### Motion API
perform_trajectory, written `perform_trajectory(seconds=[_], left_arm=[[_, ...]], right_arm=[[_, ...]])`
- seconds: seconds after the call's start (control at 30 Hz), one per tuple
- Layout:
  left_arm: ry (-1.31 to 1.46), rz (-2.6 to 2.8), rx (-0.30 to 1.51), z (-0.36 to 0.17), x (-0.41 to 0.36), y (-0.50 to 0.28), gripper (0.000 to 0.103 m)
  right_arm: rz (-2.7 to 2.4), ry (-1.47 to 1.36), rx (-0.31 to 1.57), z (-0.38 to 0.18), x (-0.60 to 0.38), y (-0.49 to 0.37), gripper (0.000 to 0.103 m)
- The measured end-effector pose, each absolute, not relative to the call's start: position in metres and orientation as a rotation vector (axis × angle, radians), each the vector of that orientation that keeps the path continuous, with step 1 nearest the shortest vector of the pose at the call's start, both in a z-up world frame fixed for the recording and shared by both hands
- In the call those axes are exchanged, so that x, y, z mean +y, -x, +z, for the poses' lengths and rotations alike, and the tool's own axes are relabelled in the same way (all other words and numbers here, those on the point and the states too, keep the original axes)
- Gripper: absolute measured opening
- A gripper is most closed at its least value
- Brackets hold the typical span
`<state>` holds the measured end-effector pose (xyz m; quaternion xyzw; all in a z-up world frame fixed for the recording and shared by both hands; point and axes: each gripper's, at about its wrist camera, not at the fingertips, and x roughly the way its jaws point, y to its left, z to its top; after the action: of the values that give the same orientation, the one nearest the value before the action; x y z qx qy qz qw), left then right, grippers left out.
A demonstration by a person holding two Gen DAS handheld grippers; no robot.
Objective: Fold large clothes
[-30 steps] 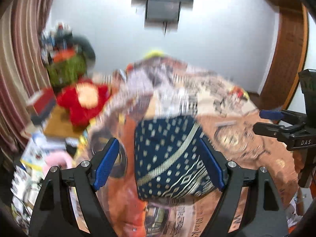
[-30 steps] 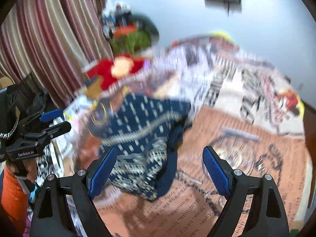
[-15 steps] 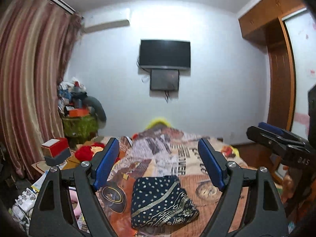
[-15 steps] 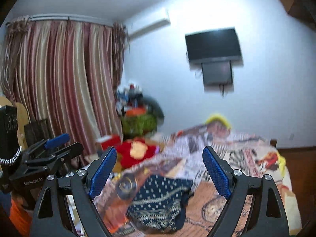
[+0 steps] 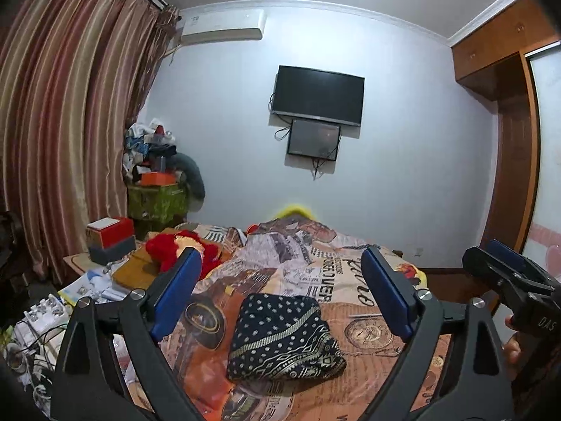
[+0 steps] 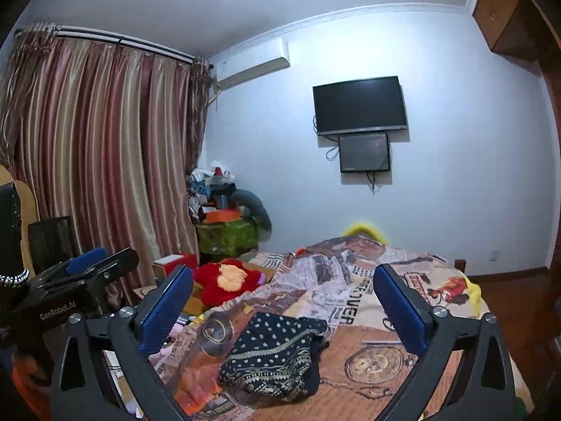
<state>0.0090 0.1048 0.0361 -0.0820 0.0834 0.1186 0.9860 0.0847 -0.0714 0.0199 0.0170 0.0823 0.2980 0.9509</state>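
While both claws gape empty — just widened — the folded garment [image 5: 285, 342] lies on the bed [image 5: 385, 343] beyond them.

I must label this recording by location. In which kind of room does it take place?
Most likely a bedroom in a home: a bed with a printed cover, a wall-mounted television, long striped curtains and a wooden wardrobe.

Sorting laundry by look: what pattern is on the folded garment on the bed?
Navy with pale dots and geometric bands; folded garment, clearest in left wrist view.
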Motion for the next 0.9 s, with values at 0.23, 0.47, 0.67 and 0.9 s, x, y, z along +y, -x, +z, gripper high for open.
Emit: perform_trajectory(seconds=[0.23,0.47,0.67,0.9], left_arm=[[0.165,0.238,0.181,0.03,0.103,-0.006,0.093],[0.151,0.238,0.185,0.027,0.1,-0.006,0.093],[0.137,0.232,0.195,0.024,0.096,-0.008,0.093],[0.123,0.223,0.21,0.021,0.092,-0.01,0.093]], right_arm=[[0.615,-0.039,0.222,0.011,-0.069,-0.089,0.103],[0.618,-0.037,0.225,0.008,-0.069,-0.089,0.103],[0.618,-0.035,0.233,0.004,-0.068,-0.09,0.103],[0.618,-0.032,0.244,0.003,-0.069,-0.091,0.103]])
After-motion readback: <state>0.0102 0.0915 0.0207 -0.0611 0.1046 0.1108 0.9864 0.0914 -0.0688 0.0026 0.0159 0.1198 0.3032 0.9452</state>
